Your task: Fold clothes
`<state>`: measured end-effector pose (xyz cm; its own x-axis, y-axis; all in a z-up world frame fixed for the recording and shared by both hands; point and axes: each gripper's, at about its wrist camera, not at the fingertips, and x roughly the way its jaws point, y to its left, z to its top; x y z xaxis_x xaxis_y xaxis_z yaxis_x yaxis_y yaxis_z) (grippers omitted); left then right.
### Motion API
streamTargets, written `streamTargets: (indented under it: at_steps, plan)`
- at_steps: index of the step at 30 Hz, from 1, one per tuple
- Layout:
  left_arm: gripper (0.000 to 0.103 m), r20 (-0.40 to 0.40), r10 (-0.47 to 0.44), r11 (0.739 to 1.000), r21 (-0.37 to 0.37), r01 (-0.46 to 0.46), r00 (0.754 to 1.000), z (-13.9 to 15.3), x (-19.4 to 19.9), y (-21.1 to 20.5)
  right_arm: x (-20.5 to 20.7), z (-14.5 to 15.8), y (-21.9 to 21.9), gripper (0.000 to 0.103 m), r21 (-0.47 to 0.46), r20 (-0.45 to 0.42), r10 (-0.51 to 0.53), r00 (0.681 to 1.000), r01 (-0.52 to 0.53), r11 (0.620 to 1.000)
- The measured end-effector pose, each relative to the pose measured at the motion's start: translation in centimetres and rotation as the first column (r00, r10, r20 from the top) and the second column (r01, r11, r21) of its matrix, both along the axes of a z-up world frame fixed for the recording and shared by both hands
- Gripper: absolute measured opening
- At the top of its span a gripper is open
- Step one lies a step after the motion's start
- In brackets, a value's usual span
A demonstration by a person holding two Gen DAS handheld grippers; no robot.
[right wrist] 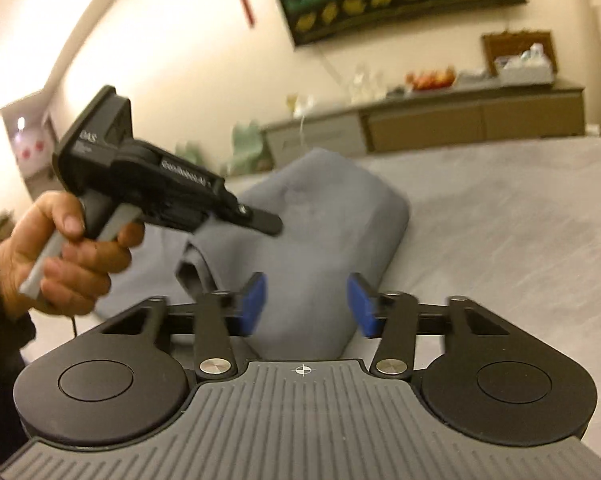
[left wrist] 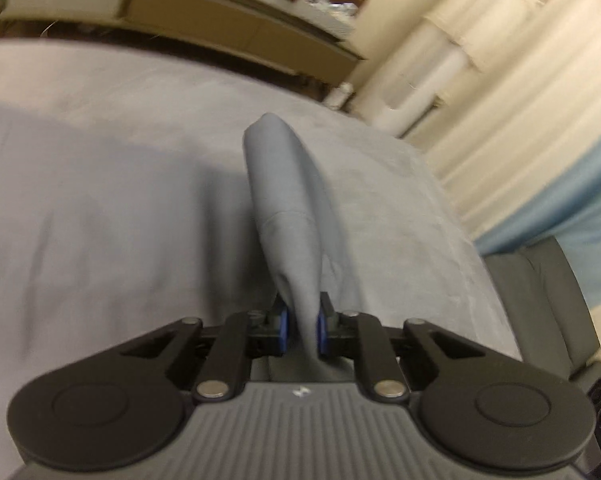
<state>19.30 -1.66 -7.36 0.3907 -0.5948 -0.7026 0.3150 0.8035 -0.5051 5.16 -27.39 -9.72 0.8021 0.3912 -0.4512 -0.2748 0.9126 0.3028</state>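
Here, in the left wrist view, the left claw [left wrist: 302,330] has its blue pads [left wrist: 284,328] pinched tight on a fold of the grey garment [left wrist: 288,200], a soft, matte knit with one faint seam across it. The cloth rises from the pads in a narrow, rounded ridge above the bed [left wrist: 100,200], whose pale grey cover looks velvety and faintly creased.

In the right wrist view, the right claw [right wrist: 306,306] stands partly open, its blue pads apart, with the garment [right wrist: 320,216] bunched between them; no firm pinch shows. The garment is a rounded, puffy heap near the bed's [right wrist: 500,240] near edge. A hand [right wrist: 60,248] grips the left claw's [right wrist: 266,222] handle.
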Motion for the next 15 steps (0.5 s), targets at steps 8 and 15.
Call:
streamTargets:
  at_steps: [8,15]
  plan:
    - [0.018,-0.021,0.033,0.999,0.02,-0.032,0.999,-3.3,-0.2,1.5,3.2,-2.9,3.9,0.035,-0.088,-0.173,0.049,0.984,-0.065,0.994]
    - [0.035,-0.006,0.057,0.993,-0.103,-0.058,0.998,-2.4,-2.1,3.7,5.3,-2.3,3.6,0.033,-0.122,-0.13,0.036,0.991,-0.052,0.991]
